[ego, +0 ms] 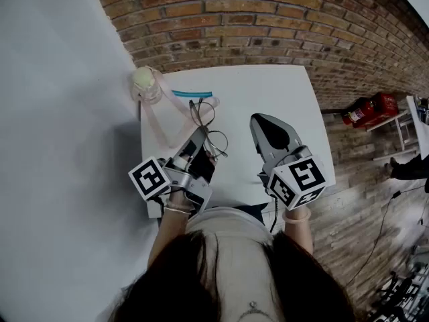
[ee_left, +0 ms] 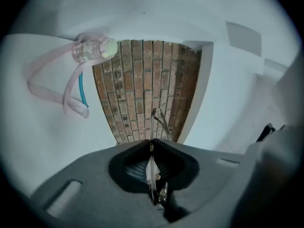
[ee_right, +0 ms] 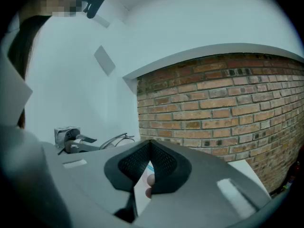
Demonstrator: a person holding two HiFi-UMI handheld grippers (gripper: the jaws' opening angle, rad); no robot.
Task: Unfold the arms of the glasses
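Observation:
Thin wire-framed glasses [ego: 209, 129] hang over the white table [ego: 268, 89]. My left gripper [ego: 200, 135] is shut on them. In the left gripper view the metal frame [ee_left: 153, 167] is pinched upright between the closed jaws [ee_left: 152, 144], and its wire end [ee_left: 159, 122] sticks out ahead. My right gripper [ego: 257, 120] hovers to the right of the glasses, apart from them, shut with nothing in it. In the right gripper view the jaws [ee_right: 149, 142] meet at the tips. That view shows the left gripper [ee_right: 71, 141] and a curved wire of the glasses [ee_right: 114, 139] off to the left.
A small clear bottle with a pale cap [ego: 146, 82] stands at the table's far left corner with a pink strap [ego: 161, 123] looped from it. A blue strip [ego: 192, 94] lies beside it. A brick wall [ego: 268, 19] rises behind the table, and a red object [ego: 370, 108] sits at the right.

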